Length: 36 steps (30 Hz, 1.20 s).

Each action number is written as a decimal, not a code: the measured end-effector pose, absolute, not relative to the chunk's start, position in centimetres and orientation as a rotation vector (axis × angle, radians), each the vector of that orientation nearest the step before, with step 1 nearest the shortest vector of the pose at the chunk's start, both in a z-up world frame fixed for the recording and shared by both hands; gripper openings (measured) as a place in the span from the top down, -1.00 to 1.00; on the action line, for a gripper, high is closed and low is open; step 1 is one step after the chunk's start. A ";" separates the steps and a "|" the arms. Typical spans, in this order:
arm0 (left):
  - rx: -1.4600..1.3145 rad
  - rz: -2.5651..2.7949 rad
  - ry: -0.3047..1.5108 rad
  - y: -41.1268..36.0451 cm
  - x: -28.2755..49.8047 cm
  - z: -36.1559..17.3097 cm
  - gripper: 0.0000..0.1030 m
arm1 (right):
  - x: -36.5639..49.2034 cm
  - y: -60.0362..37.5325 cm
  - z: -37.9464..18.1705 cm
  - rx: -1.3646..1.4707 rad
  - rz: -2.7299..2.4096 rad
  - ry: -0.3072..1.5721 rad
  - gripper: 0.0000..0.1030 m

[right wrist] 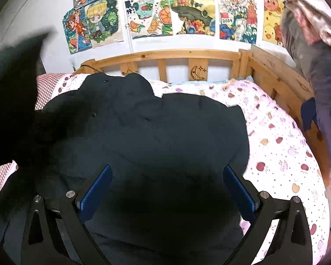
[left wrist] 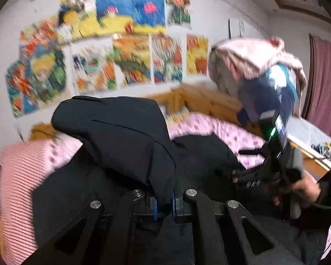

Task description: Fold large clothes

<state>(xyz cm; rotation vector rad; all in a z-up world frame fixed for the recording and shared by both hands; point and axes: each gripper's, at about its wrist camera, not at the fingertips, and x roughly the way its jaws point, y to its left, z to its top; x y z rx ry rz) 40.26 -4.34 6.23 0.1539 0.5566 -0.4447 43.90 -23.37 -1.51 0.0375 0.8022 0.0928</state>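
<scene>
Wooden bed frame (right wrist: 209, 55), fruit-print sheet (right wrist: 275, 132), colourful wall drawings (right wrist: 192, 11), pink curtain (left wrist: 326, 88)

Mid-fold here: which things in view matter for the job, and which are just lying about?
For the job: dark coat, a fold of it pinched in the left tool; open right tool.

Lying about: drawings on the wall, wooden bed rail, pink towel.

A child's bedroom: wooden bed frame (right wrist: 209, 57), fruit-print sheet (right wrist: 275, 137), colourful drawings (right wrist: 192, 11) on the wall.
</scene>
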 end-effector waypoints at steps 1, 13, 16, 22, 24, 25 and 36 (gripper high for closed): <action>0.150 -0.449 0.579 -4.8 40.7 5.2 0.85 | 43.9 -23.9 -1.7 0.039 0.099 0.804 -0.91; 0.155 -0.526 0.814 -7.9 42.3 -3.3 0.83 | 44.1 -27.5 -3.6 0.361 0.365 0.786 -0.92; 0.108 -0.573 0.845 -7.2 41.9 -3.5 0.62 | 44.9 -27.1 -4.8 0.498 0.438 0.810 -0.92; 0.064 -0.640 0.790 -6.1 40.5 -2.2 -0.07 | 44.7 -26.5 -6.8 0.697 0.487 0.790 -0.92; 0.050 -0.662 0.745 -5.8 39.7 -1.6 -0.22 | 44.6 -26.5 -7.3 0.733 0.492 0.781 -0.92; 0.047 -0.673 0.740 -5.7 39.6 -1.3 -0.22 | 44.5 -26.6 -7.5 0.751 0.499 0.776 -0.92; 0.030 -0.534 0.723 1.4 37.2 1.8 -0.32 | 43.8 -24.9 -10.7 0.804 0.499 0.845 -0.91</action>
